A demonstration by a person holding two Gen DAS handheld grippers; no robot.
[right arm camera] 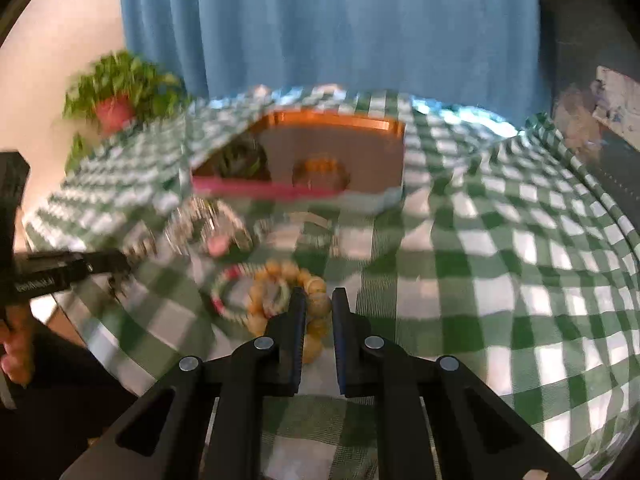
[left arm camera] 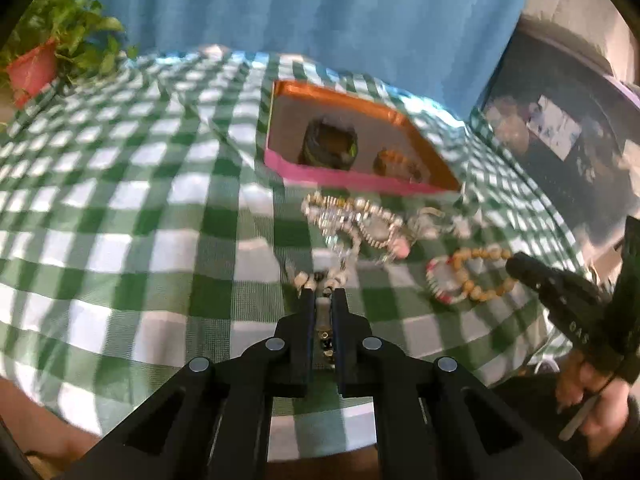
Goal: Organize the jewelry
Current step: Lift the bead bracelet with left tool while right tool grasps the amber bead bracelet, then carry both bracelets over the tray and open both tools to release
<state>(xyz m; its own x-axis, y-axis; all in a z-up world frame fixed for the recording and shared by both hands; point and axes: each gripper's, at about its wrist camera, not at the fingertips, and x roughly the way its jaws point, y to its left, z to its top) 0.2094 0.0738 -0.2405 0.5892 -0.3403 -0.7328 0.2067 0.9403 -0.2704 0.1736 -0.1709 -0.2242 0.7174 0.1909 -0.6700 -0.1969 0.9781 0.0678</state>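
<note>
Only the letters "GAS" are readable, on the right tool (left arm camera: 516,266).

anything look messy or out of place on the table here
Yes. Only two bracelets sit in the pink-edged box; the rest lie on the checked cloth in front of it, a silvery pile tangled together and a tan bead bracelet overlapping a red-and-white one.

Matte black left claw (left arm camera: 323,300) with silver round screws, blue-edged finger pads (left arm camera: 335,332)
</note>
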